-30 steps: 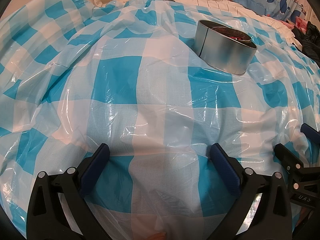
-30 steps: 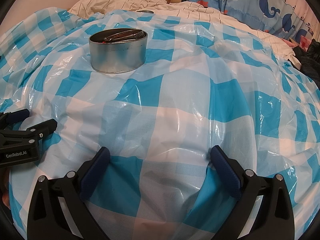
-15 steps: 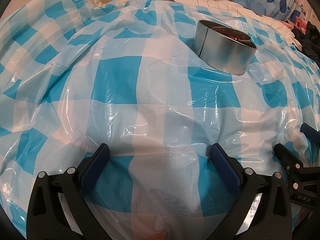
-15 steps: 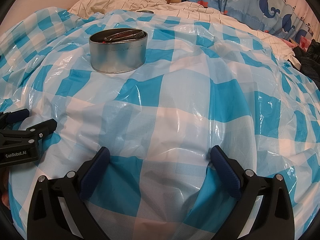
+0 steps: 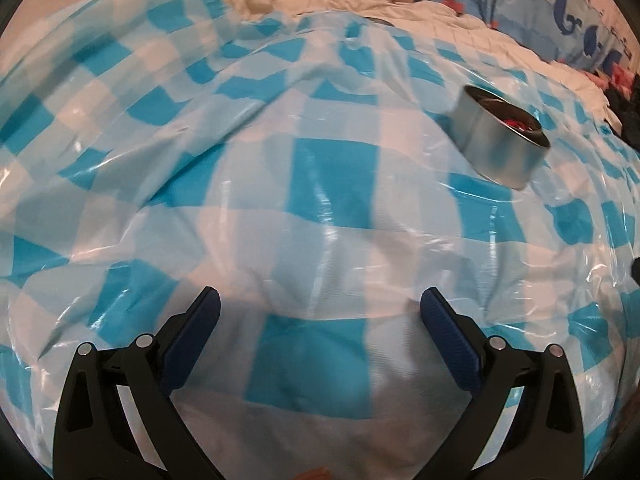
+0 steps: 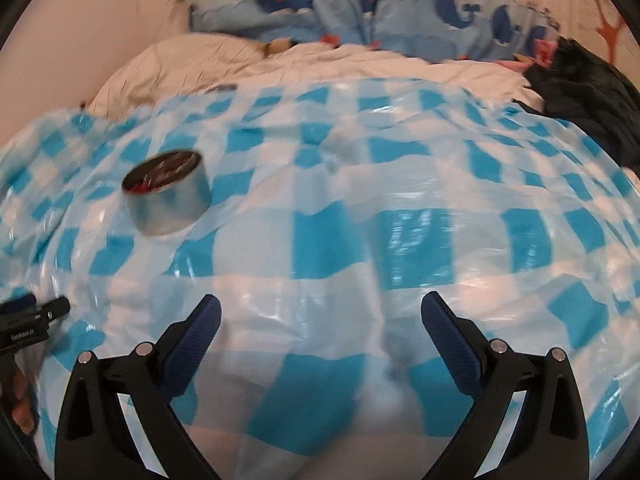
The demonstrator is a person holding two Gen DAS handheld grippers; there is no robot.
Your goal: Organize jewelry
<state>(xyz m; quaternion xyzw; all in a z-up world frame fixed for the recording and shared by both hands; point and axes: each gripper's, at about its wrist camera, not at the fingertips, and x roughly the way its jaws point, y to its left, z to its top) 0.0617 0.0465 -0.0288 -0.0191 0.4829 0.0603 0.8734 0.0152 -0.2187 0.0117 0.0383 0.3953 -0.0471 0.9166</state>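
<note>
A round silver tin (image 5: pixel 498 140) with red and dark jewelry inside sits on a blue-and-white checked plastic sheet (image 5: pixel 320 184). In the left wrist view it lies far to the upper right of my left gripper (image 5: pixel 320 308), which is open and empty. In the right wrist view the tin (image 6: pixel 168 200) is up and to the left of my right gripper (image 6: pixel 320 312), also open with nothing between its fingers. The left gripper's tips (image 6: pixel 36 312) show at the left edge of the right wrist view. Both views are blurred by motion.
Beyond the sheet lies a rumpled white quilt (image 6: pixel 304 64) and blue whale-print bedding (image 6: pixel 360 12) against the wall. A dark garment (image 6: pixel 588 92) is heaped at the far right. A hand (image 6: pixel 20 400) shows at the lower left edge.
Both grippers have lifted and pulled back, so the tin looks smaller and farther. The left view swung left; the right view tilted up, showing the wall and bedding. The tin has not moved.
</note>
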